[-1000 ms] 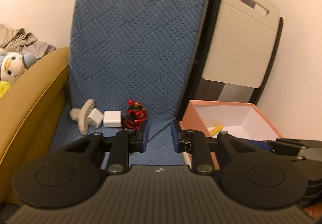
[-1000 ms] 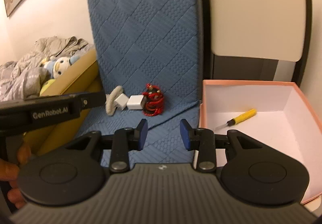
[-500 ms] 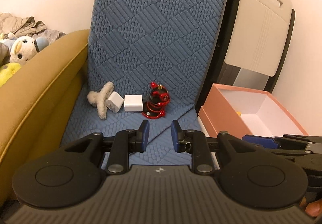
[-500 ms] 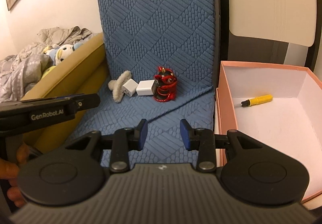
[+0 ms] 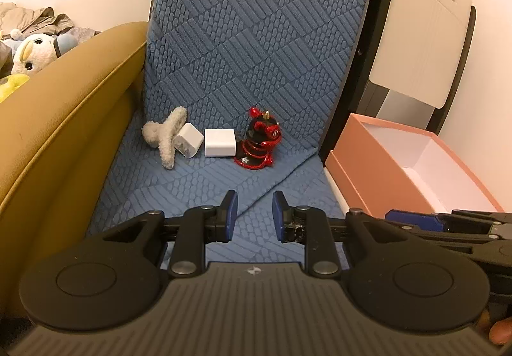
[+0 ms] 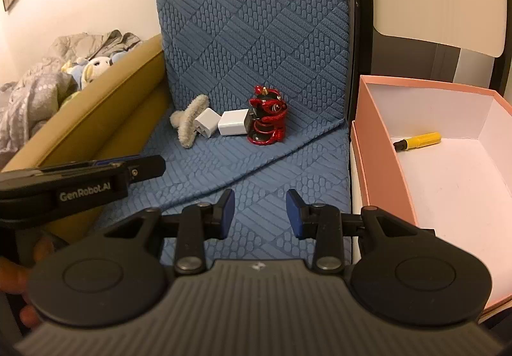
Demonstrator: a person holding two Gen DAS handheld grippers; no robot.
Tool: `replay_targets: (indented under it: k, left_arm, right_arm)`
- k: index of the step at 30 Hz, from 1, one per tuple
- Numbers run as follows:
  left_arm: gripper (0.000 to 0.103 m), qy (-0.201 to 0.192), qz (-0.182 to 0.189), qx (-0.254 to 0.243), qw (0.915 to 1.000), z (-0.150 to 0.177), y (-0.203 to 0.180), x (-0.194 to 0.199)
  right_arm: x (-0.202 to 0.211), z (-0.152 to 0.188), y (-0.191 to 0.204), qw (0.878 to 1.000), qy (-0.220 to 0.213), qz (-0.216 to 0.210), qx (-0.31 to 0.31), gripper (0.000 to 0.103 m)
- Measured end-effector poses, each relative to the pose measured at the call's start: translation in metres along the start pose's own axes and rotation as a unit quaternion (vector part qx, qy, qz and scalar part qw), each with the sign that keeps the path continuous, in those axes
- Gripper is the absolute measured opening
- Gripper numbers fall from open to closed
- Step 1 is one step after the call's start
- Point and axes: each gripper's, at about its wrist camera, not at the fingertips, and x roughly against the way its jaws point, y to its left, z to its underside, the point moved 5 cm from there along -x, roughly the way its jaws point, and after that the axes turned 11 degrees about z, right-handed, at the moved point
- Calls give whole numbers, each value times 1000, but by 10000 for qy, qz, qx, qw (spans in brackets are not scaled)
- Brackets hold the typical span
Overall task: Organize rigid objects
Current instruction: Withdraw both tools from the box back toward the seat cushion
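The red figurine [image 6: 267, 119] stands upright on the blue mat [image 6: 256, 170], at the right end of a short row set against the mat's raised back. Its left side touches or nearly touches a white charger [image 6: 232, 126]; a second charger [image 6: 206, 126] lies just beyond that, and a fuzzy clip [image 6: 188, 120] leans at the far left. To the right of the mat sits the pink box [image 6: 380, 164], open, with a yellow screwdriver [image 6: 419, 141] already lying in it, so the remaining items most likely go there too.

The right hand-held gripper [image 6: 260, 212] hangs low over the mat with its jaws apart and nothing between them, aimed roughly at the figurine, which is still well ahead of it. The left hand-held gripper [image 5: 252, 215] is likewise parted and empty, pointing toward the chargers.

The figurine looks like the sensible next pick for the right side, being nearest the box. It seems to rest on a coiled spring base, so a grip on the solid upper body should hold better than one on the coils, which may flex. Approach from its free right side and front, jaws straddling the body, to avoid nudging the adjoining charger. Lift straight up before swinging over the box wall.
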Motion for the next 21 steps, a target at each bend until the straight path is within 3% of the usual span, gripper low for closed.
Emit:
replay_targets:
  k: [4, 11, 15, 21]
  left_arm:
    - [28, -9, 91, -27, 10000, -1, 2, -5]
    - [28, -76, -70, 158, 9998, -7, 19, -24]
    - [41, -30, -144, 281, 9995, -12, 35, -41]
    - [44, 164, -244, 280, 9992, -13, 47, -65]
  right_arm:
    - [-6, 0, 1, 10000, -24, 57, 18, 38]
    - [-21, -1, 0, 9998, -115, 53, 152, 38]
    - [-36, -3, 1, 9995, -168, 40, 250, 38]
    - [-57, -11, 1, 9989, -332, -63, 316, 38]
